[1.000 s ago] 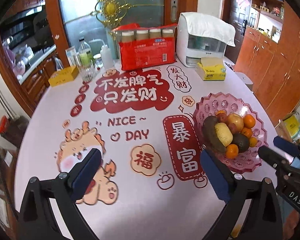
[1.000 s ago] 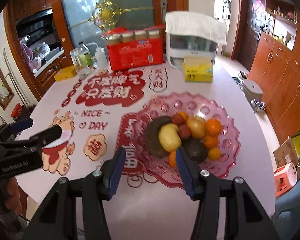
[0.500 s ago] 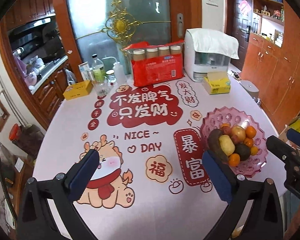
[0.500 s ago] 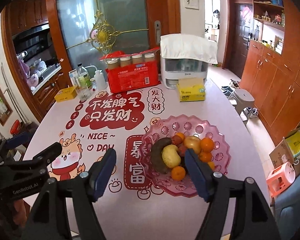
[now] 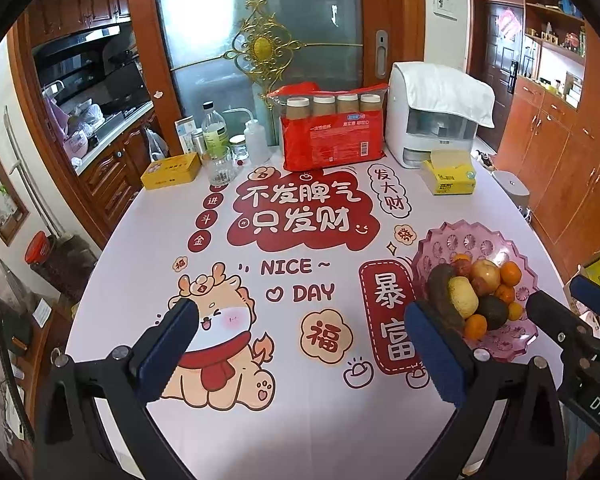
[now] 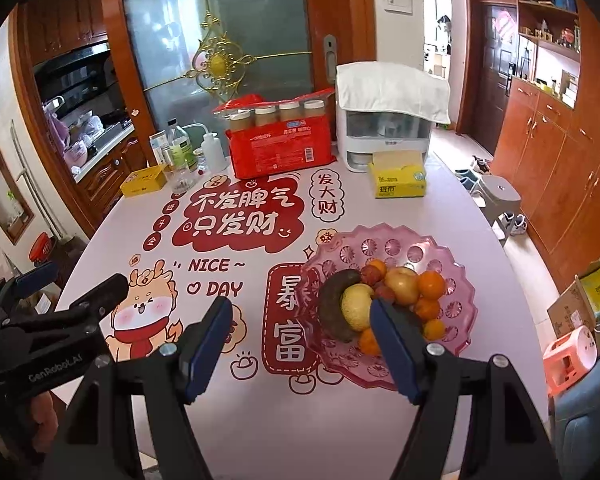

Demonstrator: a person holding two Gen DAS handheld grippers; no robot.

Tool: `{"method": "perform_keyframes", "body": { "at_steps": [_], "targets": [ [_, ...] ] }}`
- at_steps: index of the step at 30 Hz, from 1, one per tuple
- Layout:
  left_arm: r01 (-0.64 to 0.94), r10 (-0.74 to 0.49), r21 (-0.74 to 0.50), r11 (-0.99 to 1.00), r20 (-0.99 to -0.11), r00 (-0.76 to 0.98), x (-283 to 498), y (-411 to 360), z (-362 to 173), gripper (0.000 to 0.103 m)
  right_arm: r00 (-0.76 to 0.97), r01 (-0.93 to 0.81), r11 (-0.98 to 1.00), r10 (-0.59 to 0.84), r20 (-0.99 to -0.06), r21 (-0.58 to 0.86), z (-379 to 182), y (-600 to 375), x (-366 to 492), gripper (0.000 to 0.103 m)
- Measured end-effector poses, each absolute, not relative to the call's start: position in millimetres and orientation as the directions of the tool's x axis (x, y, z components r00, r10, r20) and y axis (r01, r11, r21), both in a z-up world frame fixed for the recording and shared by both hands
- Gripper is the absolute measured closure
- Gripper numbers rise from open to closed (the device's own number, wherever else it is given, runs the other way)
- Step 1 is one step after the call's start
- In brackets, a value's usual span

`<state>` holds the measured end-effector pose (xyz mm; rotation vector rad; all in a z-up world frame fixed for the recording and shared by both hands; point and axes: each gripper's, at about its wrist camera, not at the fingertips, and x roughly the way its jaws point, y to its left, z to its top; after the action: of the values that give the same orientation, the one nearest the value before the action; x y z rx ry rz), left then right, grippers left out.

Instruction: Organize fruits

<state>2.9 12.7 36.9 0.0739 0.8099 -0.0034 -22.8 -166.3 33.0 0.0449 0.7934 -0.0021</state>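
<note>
Round table [image 5: 228,432] under a printed cloth: red Chinese characters, "NICE ~ DAY", cartoon dragon [image 5: 220,344].

Left gripper [image 5: 300,344]: jaws spread wide, nothing between the blue pads, held above the dragon print and the near table edge. Right gripper [image 6: 300,340]: also wide open and empty, held above the cloth with its right pad in front of the near rim of the fruit bowl, hiding part of the pile.

Pink scalloped glass bowl [image 6: 388,248] sits on the table's right side, just beside the red "暴富" panel [image 6: 288,316]. All the fruit is heaped in it: a long dark curved fruit [image 6: 334,296] at left, a yellow lumpy fruit [image 6: 356,306] touching it, an apple [image 6: 400,284], small dark-red fruits [image 6: 374,272], several tangerines [image 6: 432,284] along the right. From the left wrist view a dark avocado [image 5: 492,312] shows at the front of the heap.

Far edge of the table, well apart from the bowl: red pack of paper cups [image 5: 332,140], white appliance draped with a white cloth [image 5: 436,120], yellow tissue box [image 5: 450,176], yellow tin [image 5: 170,170], clear bottle [image 5: 214,132], squeeze bottle [image 5: 256,142], small jars.

Beyond the table: glass door with gold ornament [image 5: 262,46], wooden cabinets [image 6: 560,152], a grey stool [image 6: 500,192], a pink stool [image 6: 572,356].
</note>
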Motion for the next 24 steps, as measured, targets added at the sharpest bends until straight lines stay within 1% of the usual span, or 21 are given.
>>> {"method": "perform_keyframes", "body": {
  "at_steps": [12, 24],
  "targets": [
    [0.029, 0.009, 0.039, 0.999, -0.738, 0.674, 4.3, 12.6, 32.0, 0.001, 0.687, 0.002, 0.999, 0.029, -0.726, 0.042, 28.7, -163.6, -19.3, 0.031],
    [0.054, -0.023, 0.018, 0.998, -0.746, 0.665, 4.0, 4.3, 28.5, 0.001, 0.678, 0.019, 0.999, 0.011, -0.735, 0.033, 23.4, -169.3, -20.1, 0.031]
  ]
}}
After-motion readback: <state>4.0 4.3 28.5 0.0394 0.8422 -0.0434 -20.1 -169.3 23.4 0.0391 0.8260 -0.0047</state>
